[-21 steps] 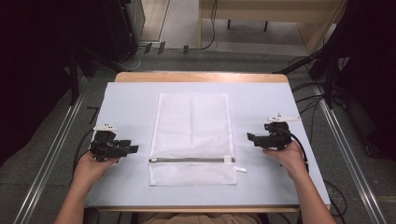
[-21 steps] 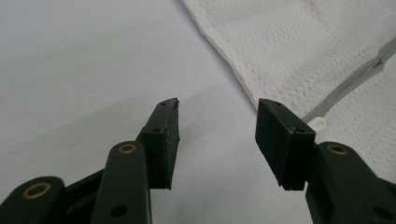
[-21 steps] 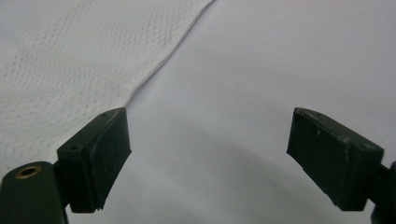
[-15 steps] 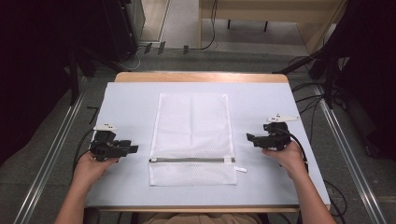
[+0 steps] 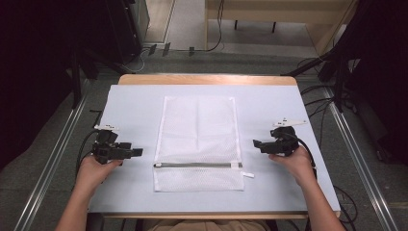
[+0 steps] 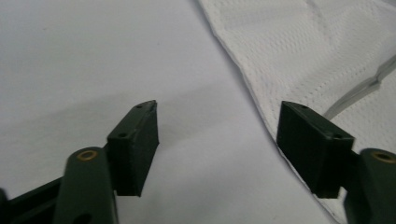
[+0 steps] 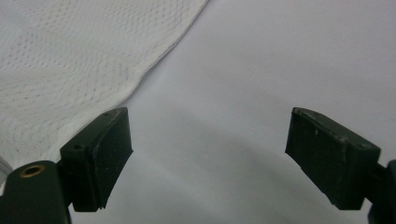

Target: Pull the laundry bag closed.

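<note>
A white mesh laundry bag (image 5: 198, 139) lies flat in the middle of the pale blue table cover (image 5: 134, 103), its zipper (image 5: 195, 165) running across near the front. My left gripper (image 5: 136, 152) rests on the cover to the bag's left, jaws open and empty, pointing at the bag. In the left gripper view the bag's edge (image 6: 299, 51) lies just beyond the jaws. My right gripper (image 5: 255, 144) sits to the bag's right, open and empty, facing the bag (image 7: 70, 60).
The wooden table edge (image 5: 207, 79) shows at the far side. Metal rails (image 5: 53, 159) run along both sides of the table. Cables (image 5: 317, 103) trail on the floor to the right. Dark equipment stands at the back left.
</note>
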The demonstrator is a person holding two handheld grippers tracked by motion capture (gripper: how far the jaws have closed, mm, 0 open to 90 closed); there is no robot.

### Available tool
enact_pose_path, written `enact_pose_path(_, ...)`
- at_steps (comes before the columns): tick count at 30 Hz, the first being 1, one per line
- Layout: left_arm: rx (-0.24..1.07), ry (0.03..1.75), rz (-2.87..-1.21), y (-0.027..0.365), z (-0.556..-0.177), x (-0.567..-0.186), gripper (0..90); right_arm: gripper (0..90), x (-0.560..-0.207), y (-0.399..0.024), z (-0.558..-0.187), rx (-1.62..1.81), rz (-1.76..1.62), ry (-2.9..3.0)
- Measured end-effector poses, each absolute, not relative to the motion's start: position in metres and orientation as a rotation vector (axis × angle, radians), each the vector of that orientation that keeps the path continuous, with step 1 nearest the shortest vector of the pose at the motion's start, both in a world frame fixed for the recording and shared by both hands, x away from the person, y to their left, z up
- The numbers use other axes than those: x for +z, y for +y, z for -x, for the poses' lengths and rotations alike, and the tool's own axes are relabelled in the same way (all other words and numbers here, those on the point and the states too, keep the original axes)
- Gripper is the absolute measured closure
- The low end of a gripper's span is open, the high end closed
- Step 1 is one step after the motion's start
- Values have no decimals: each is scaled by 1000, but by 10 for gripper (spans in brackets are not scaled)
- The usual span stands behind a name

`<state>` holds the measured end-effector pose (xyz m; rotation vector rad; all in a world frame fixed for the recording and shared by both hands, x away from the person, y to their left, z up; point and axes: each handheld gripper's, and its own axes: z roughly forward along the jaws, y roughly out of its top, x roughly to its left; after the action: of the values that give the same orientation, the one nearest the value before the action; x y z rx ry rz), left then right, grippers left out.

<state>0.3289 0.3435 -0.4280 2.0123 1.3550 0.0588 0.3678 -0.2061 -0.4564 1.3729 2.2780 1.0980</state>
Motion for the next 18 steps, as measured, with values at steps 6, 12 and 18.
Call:
enact_pose_path(6,63,1320,-1993,345,-329,-425,222,160,-455,-205,-366,1098,-1357,2281)
enact_pose_path(12,52,1314,-2003,343,-329,-424,308,191,-455,-204,-364,1084,-1358,2288)
enact_pose_path(18,22,1337,-1996,344,-329,-423,356,201,-455,-204,-364,1078,-1375,2287)
